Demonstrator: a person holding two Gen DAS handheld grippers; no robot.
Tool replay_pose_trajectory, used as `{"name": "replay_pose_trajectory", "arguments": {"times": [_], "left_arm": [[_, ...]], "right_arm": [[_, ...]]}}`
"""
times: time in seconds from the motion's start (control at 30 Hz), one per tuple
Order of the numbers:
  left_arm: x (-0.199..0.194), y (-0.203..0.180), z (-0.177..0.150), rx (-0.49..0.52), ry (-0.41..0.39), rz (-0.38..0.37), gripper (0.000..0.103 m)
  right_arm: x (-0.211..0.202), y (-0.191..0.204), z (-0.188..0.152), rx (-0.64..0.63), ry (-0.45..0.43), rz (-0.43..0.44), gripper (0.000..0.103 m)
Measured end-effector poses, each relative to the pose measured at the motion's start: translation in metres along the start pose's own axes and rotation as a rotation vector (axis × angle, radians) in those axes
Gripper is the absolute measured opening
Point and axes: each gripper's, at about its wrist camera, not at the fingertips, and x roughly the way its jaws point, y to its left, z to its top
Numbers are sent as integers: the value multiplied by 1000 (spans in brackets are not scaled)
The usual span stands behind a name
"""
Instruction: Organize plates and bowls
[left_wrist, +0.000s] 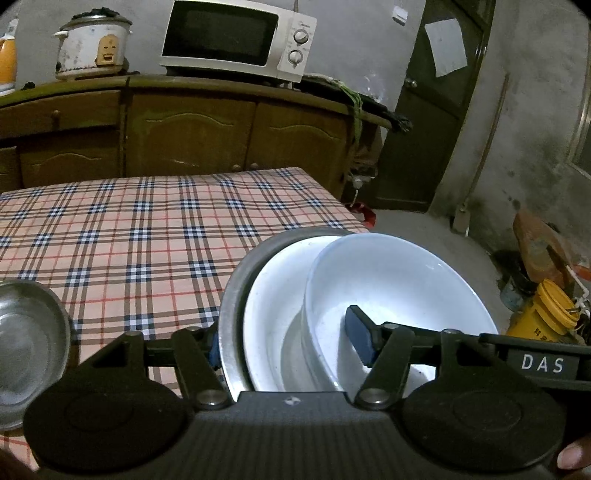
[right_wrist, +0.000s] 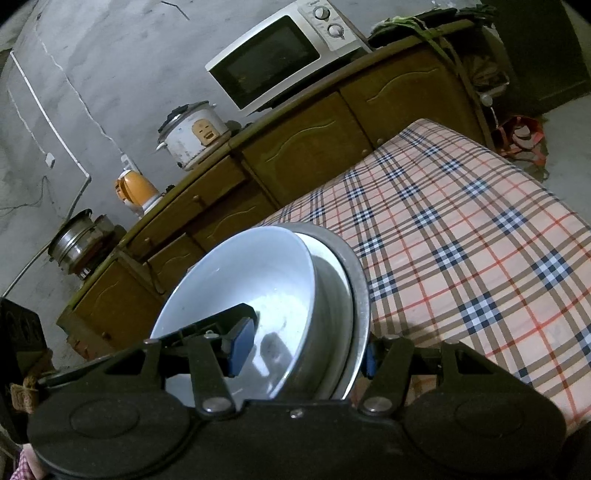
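Note:
A nested stack is held up over the near edge of the checked table (left_wrist: 147, 229). It is a grey metal plate (left_wrist: 232, 302) outermost, a white plate (left_wrist: 273, 295) in it, and a white bowl (left_wrist: 388, 280) on top. My left gripper (left_wrist: 286, 341) is shut on the stack's left side, with one blue pad outside the metal plate and the other inside the bowl. In the right wrist view my right gripper (right_wrist: 306, 350) is shut on the other side. Its left pad is in the white bowl (right_wrist: 240, 273) and its right pad is behind the metal plate (right_wrist: 360, 280).
A steel bowl (left_wrist: 26, 339) stands on the table at the near left. Behind the table is a wooden cabinet (left_wrist: 184, 125) bearing a microwave (left_wrist: 236, 37) and a rice cooker (left_wrist: 92, 44). A yellow bucket (left_wrist: 546, 314) and clutter sit on the floor at the right.

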Motion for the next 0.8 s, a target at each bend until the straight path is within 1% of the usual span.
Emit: {"name": "replay_pose_trajectory", "arguments": {"times": [0.8], "left_arm": [[-30, 8, -9, -25, -29, 54, 63]], "right_arm": [[-2, 25, -13, -34, 22, 46, 70]]}}
